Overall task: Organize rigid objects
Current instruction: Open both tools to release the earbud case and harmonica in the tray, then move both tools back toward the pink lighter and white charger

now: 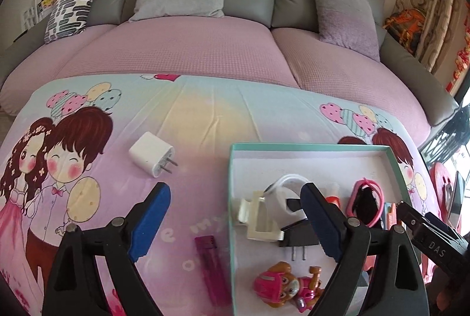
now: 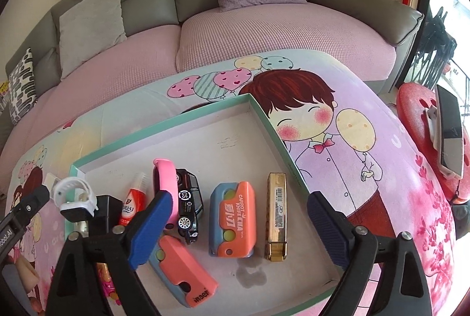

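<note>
Looking through the left wrist, my left gripper [image 1: 235,225] hangs tilted down with jaws wide apart and nothing between them; the white charger [image 1: 152,158] lies ahead-left on the cloth, outside the teal tray [image 1: 308,146], prongs pointing right, nearer this hand. Through the right wrist, my right gripper [image 2: 239,230] gapes empty over the tray, probably just above the orange knife toy [image 2: 233,217]
</note>
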The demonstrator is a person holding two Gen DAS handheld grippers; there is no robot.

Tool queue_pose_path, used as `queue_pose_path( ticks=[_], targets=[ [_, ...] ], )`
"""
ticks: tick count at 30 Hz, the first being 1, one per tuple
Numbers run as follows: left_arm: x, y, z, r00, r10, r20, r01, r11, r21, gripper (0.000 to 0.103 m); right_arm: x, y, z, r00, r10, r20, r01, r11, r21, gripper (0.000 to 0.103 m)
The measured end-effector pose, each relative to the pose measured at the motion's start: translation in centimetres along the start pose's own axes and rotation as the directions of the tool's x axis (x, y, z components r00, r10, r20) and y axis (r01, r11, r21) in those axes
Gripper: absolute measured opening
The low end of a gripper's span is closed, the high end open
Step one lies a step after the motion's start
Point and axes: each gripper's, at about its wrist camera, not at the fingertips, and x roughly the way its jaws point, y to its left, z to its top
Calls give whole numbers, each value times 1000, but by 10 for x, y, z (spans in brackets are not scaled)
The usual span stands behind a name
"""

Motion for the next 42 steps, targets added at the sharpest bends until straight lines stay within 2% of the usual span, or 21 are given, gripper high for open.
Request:
queue_pose_path(
  ticks=[4,5,6,15,26,31,38,42],
  targets=[
    [-1,27,1,997,69,19,-68,996,-60,93,1,10,-1,1000,28,3,-28,999,-19,103],
    [-2,33,1,996,85,23,-83,994,-75,101,1,13,-2,999,32,5,-32,999,-24,103],
    [-3,39,1,995,98,29,-95,991,-90,103,1,16,-2,999,36,6,-36,999,-29,103],
    [-10,74,0,986,159,52,-147,972,-183,103,-3,54,-7,994,112,9,-111,989,-100,103],
    [-26,111,-8,977,197,77,-169,947,-272,103,-5,95,-17,979,202,-10,-201,969,-146,103],
    [-23,124,-15,980,197,38,-178,942,-284,103,-1,109,-21,975,222,-33,-224,961,-160,103],
    [-17,127,-25,988,157,-7,-154,953,-262,103,2,133,-29,968,242,-60,-249,948,-199,103],
    [-16,131,-27,985,172,-26,-173,951,-255,103,-2,149,-35,962,265,-64,-273,930,-246,103]
  ],
)
